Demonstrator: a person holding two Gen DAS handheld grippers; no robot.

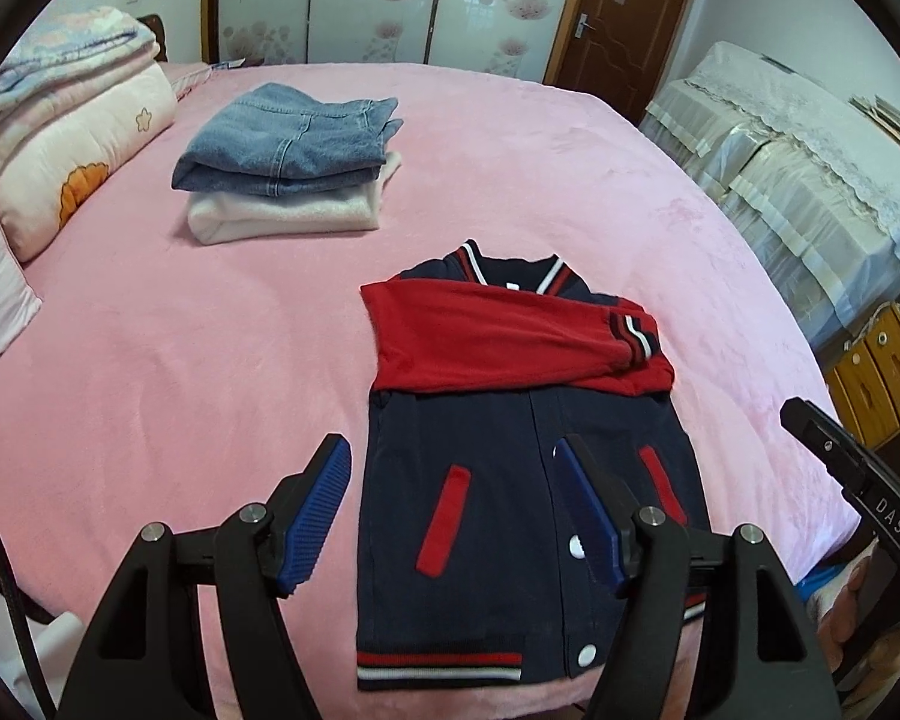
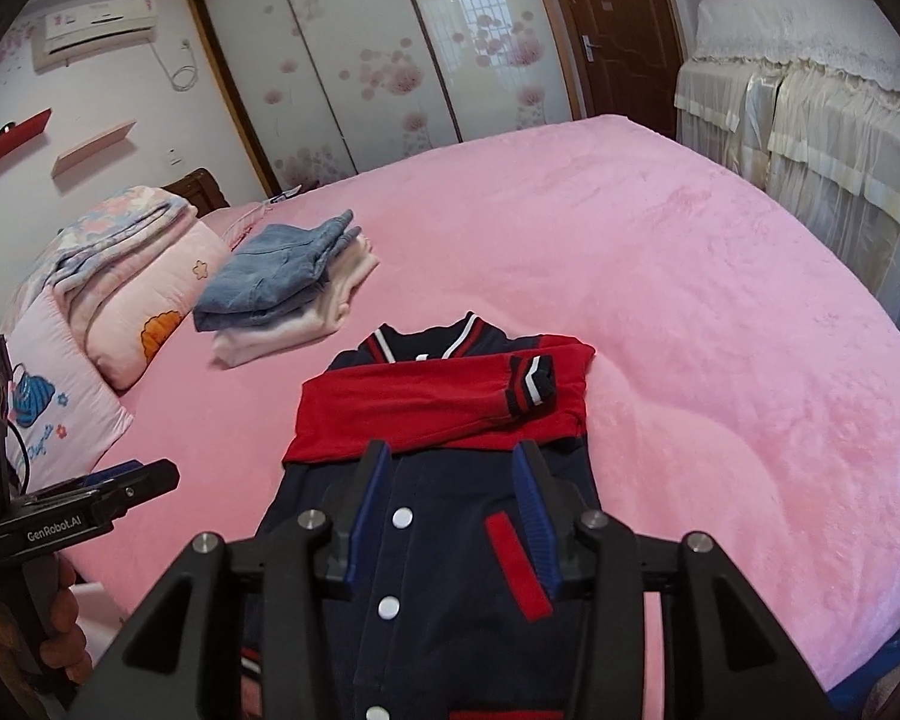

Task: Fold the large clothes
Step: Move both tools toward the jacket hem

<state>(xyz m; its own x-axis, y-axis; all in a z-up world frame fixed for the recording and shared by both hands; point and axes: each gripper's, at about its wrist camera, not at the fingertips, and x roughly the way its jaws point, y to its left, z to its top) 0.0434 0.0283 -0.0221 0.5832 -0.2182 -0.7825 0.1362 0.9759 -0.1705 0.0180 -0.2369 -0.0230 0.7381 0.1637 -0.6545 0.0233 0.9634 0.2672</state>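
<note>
A navy jacket [image 1: 486, 546] with red sleeves lies flat, front up, on the pink bed [image 1: 180, 360]. Both red sleeves [image 1: 510, 336] are folded across its chest, with a striped cuff at the right. My left gripper [image 1: 450, 450] hovers open above the jacket's lower half, its blue pads on either side of the left pocket, with nothing between them. In the right wrist view the jacket [image 2: 450, 570] lies below my right gripper [image 2: 452, 453], which is open and empty just under the folded sleeves [image 2: 426, 396].
Folded jeans on a cream garment [image 1: 288, 144] are stacked further up the bed. Quilts and pillows [image 1: 72, 138] are piled at the left. Cloth-covered furniture [image 1: 780, 150] lines the right side, and a brown door [image 1: 618, 24] stands behind.
</note>
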